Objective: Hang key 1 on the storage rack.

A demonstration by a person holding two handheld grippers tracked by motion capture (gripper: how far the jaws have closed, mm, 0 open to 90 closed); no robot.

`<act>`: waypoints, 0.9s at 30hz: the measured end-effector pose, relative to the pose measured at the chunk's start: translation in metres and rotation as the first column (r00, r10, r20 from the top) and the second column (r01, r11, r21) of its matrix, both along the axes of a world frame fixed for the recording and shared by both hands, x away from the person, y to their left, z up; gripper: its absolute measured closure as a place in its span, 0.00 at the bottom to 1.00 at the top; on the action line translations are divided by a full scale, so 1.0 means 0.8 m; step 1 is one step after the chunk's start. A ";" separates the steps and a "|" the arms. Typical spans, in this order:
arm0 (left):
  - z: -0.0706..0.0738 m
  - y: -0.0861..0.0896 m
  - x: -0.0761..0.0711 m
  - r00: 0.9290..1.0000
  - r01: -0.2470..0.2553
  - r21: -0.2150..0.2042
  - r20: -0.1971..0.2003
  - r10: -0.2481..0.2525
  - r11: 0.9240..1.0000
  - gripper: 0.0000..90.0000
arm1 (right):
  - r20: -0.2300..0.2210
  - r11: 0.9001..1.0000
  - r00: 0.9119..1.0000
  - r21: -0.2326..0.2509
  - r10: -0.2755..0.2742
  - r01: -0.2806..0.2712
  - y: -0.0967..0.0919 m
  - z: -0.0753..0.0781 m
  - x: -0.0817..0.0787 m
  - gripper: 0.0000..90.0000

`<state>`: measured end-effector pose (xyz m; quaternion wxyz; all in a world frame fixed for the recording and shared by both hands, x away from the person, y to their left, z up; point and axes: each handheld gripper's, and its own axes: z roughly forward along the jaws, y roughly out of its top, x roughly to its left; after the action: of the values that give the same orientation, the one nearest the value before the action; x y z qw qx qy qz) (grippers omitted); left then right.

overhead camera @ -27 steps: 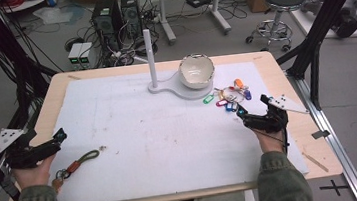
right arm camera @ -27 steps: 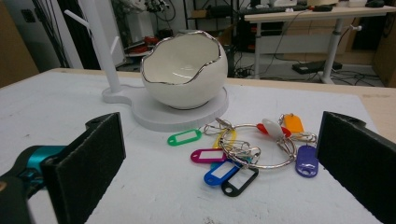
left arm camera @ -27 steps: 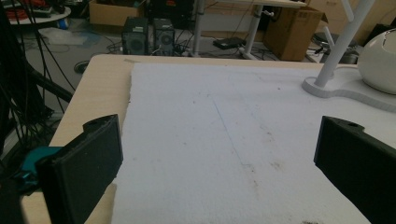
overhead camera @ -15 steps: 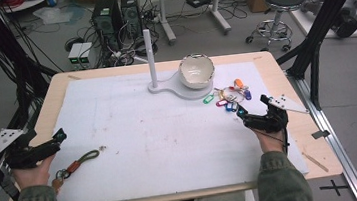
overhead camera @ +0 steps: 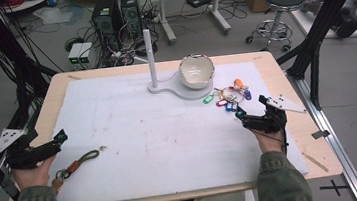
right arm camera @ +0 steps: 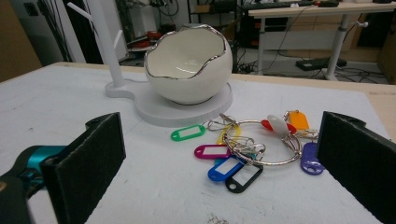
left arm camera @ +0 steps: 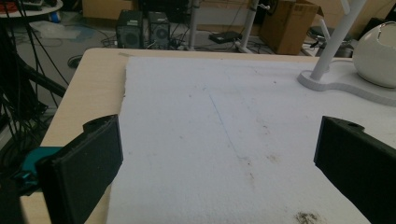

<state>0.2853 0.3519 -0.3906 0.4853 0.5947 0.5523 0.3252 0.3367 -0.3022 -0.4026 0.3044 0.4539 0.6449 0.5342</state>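
Nothing has moved since the earlier frame: both grippers rest spread and empty at the worktop (overhead camera: 59, 88) edges.
Your right gripper (right arm camera: 219, 163) points at the bunch of key tags (right arm camera: 247, 144) lying just beside the egg-shaped bowl (right arm camera: 189, 65); close on one tag alone and the ring may drag or swing into the bowl. Your left gripper (left arm camera: 215, 163) faces bare mat, while the cord keychain (overhead camera: 75, 164) lies near that hand, easily snagged by the cable.

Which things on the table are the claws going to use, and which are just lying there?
Probably for the job (a guess):
key tags, in front of the open right claw
egg bowl
peg stand

Just lying there:
lanyard by the open left claw
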 end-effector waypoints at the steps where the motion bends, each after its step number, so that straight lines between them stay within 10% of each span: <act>1: 0.000 0.000 0.000 1.000 0.002 0.000 -0.004 -0.002 1.000 0.02 | 0.000 1.000 1.000 0.000 0.000 0.000 0.000 0.000 0.000 0.01; 27: -0.012 -0.006 0.001 0.988 0.057 -0.003 -0.146 -0.057 0.998 0.02 | -0.027 1.000 0.999 -0.014 0.021 -0.021 0.001 -0.003 0.004 0.01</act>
<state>0.2858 0.3475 -0.4003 0.4524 0.6327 0.5690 0.2670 0.3398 -0.3014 -0.4049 0.2934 0.4522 0.6575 0.5265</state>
